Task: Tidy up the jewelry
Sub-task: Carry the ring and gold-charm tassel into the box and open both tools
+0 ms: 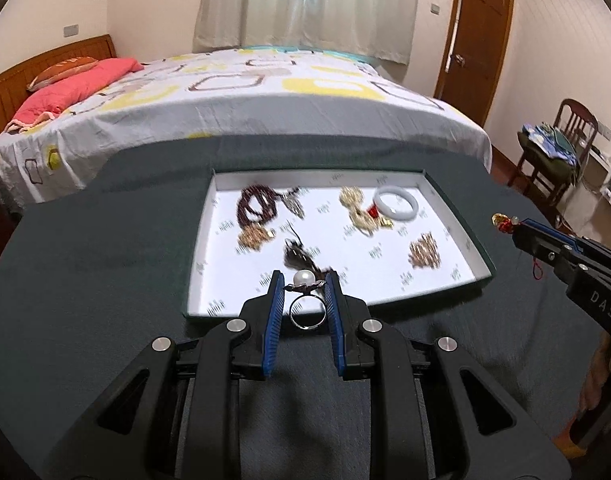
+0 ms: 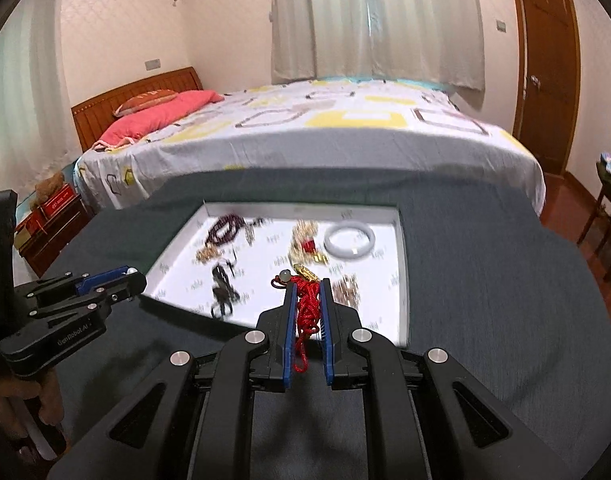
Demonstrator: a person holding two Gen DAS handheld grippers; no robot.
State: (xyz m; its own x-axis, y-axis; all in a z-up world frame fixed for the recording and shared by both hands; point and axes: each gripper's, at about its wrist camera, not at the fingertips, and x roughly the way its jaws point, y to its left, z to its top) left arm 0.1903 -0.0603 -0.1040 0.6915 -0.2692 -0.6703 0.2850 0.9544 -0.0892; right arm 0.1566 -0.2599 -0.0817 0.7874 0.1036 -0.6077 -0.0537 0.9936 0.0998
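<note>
Motion blur smears the tray (image 1: 445, 196) jewelry (image 1: 424, 254); pieces hard to identify.

Trays: one, white tray (image 1: 445, 200) on dark cloth
Bangles: one, pale bangle (image 1: 396, 203), far right in tray
Bead strings: one, dark red bead string (image 1: 254, 204), far left
Rings: one, pearl ring (image 1: 304, 300), near edge
Red cord charms: one, red cord charm (image 2: 307, 304)
Gold-coloured clusters: about three, blurred
Grippers: two

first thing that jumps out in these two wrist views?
The left gripper pinching a pearl ring at the tray's near edge. The right gripper clamps a red cord charm. Behind, a pale bangle lies at the tray's far right.
</note>
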